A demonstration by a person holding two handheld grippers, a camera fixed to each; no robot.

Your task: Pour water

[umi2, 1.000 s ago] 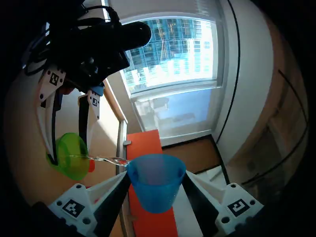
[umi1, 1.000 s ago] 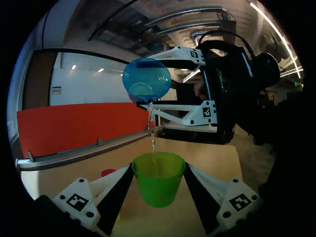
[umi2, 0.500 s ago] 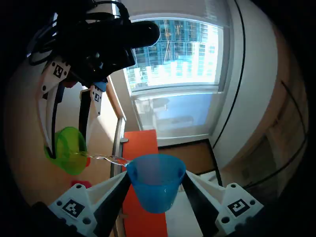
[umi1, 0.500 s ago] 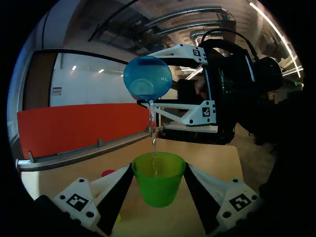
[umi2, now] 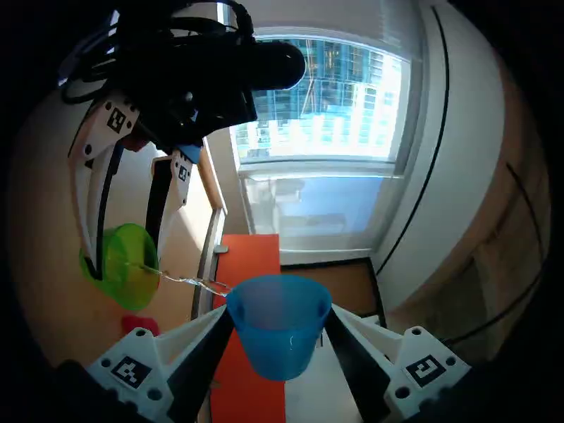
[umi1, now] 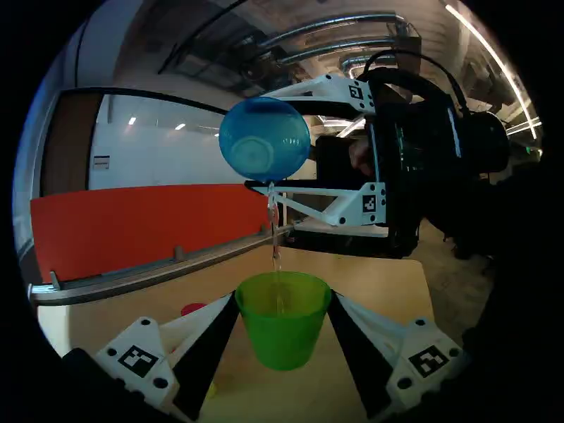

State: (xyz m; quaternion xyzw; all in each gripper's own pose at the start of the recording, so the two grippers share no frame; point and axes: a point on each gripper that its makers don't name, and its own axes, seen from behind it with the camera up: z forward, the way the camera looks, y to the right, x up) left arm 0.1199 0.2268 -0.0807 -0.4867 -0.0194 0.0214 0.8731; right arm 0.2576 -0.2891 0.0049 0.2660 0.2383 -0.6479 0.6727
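1. A smooth, pale wooden worktop (umi1: 381,282) lies below.
2. The left gripper (umi1: 282,302) has its fingers clamped on an upright, tapered, translucent green plastic cup (umi1: 283,335).
3. The right gripper (umi2: 280,314) has its fingers clamped on a tilted blue plastic cup (umi2: 278,338), held above the green one.
4. A thin, clear water stream (umi1: 273,233) falls into the green cup.

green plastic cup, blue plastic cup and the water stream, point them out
green plastic cup (umi1: 283,331), left gripper view, on its front wall
blue plastic cup (umi2: 279,331), right gripper view, on its front wall
water stream (umi1: 274,225), left gripper view, midway down its fall
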